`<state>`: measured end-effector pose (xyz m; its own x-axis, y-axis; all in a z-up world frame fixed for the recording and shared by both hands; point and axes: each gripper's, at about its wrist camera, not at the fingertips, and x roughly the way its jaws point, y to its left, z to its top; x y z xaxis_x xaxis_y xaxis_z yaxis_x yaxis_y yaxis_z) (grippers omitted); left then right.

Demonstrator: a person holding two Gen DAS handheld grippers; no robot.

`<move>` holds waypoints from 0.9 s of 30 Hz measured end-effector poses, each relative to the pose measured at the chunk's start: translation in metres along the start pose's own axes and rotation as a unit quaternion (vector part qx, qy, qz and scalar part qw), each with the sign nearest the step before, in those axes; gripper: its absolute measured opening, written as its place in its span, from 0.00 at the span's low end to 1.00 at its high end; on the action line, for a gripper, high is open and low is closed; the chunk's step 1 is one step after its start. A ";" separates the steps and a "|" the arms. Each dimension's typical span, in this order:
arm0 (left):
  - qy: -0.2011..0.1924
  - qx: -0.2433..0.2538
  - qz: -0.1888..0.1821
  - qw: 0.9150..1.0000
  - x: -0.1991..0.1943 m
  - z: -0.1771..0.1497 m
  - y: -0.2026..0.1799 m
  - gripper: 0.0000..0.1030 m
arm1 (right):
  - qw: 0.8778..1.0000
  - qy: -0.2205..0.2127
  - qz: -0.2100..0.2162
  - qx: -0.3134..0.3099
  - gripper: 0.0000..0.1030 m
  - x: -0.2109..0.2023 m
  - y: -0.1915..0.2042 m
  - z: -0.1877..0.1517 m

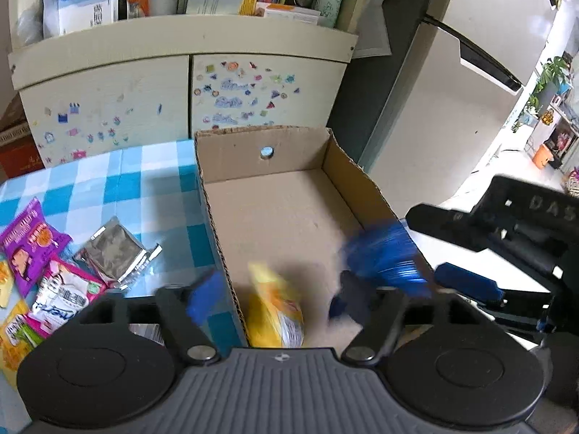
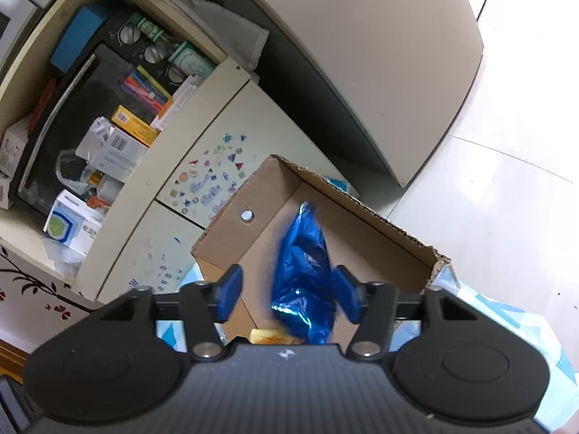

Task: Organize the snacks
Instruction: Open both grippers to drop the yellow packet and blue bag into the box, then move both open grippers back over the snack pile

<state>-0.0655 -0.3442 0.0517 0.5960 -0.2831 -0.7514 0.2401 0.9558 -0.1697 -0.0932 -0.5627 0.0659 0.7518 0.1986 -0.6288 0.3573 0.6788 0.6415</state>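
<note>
An open cardboard box point(image 1: 289, 166) stands on the blue checked tablecloth point(image 1: 119, 181); it also shows in the right wrist view point(image 2: 362, 231). A yellow snack bag point(image 1: 275, 314) lies in the box near my left gripper point(image 1: 269, 298), which is open over the box's left wall. A blue snack bag point(image 2: 304, 278) hangs blurred between the open fingers of my right gripper point(image 2: 289, 294), above the box; it also shows blurred in the left wrist view point(image 1: 383, 253). A purple packet point(image 1: 29, 242), a silver packet point(image 1: 112, 249) and a pink-white packet point(image 1: 65, 296) lie on the cloth at left.
A cream cabinet point(image 1: 181, 90) with stickers stands behind the table, its shelf crowded with boxes. A fridge point(image 1: 434, 108) stands to the right. The right gripper's body point(image 1: 514, 231) shows at the right of the left wrist view. White floor point(image 2: 506, 144) lies beyond the box.
</note>
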 end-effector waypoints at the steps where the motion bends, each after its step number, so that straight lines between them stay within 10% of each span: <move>1: -0.003 -0.001 0.001 1.000 -0.001 0.001 0.000 0.89 | 1.000 -0.002 0.002 -0.001 0.66 -0.001 0.001 0.000; 27: -0.025 -0.047 0.076 0.996 -0.070 0.001 0.135 0.91 | 0.983 0.023 0.071 -0.167 0.69 0.011 0.062 -0.039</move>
<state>-0.0742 -0.1949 0.0824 0.6578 -0.1361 -0.7408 0.0723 0.9904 -0.1178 -0.0843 -0.4910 0.0820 0.7524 0.3336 -0.5679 0.0432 0.8354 0.5480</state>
